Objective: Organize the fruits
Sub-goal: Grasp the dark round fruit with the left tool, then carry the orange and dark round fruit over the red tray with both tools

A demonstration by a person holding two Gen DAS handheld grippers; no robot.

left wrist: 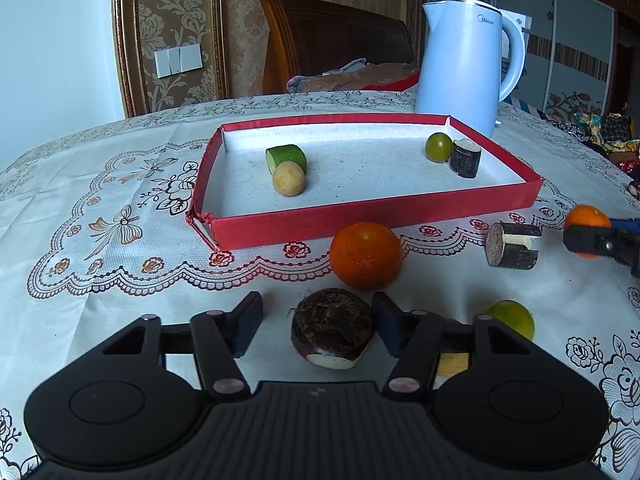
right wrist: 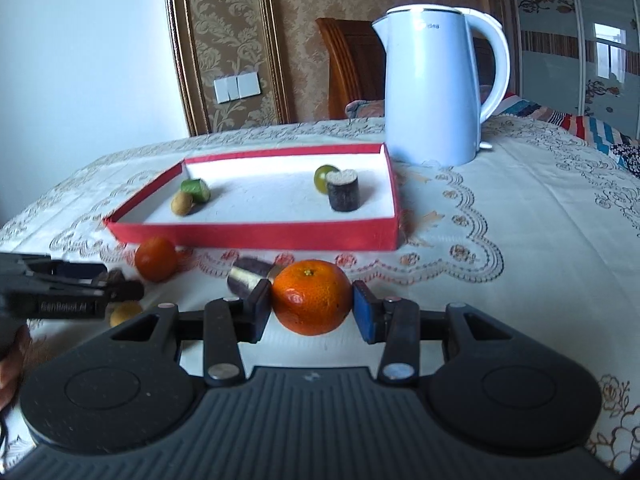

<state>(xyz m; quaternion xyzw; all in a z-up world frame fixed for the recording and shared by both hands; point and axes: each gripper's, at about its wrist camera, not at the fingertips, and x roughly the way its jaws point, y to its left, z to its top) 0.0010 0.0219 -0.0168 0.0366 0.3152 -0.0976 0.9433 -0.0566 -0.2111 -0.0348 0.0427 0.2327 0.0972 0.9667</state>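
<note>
Currently the right hand-held gripper (right wrist: 312, 312) clamps a round orange tangerine (right wrist: 312, 297) above the lace-covered desk (right wrist: 520, 240). Left hand-held gripper (left wrist: 318, 326) straddles a dark brown chestnut-like piece (left wrist: 332, 326), left pad clear. Shallow red cardboard tray (left wrist: 380, 220) lies beyond.

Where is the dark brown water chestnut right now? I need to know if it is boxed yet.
Not yet: in the left wrist view the dark brown water chestnut sits on the tablecloth between the left gripper fingers, just in front of a round orange, outside the red box.
</note>
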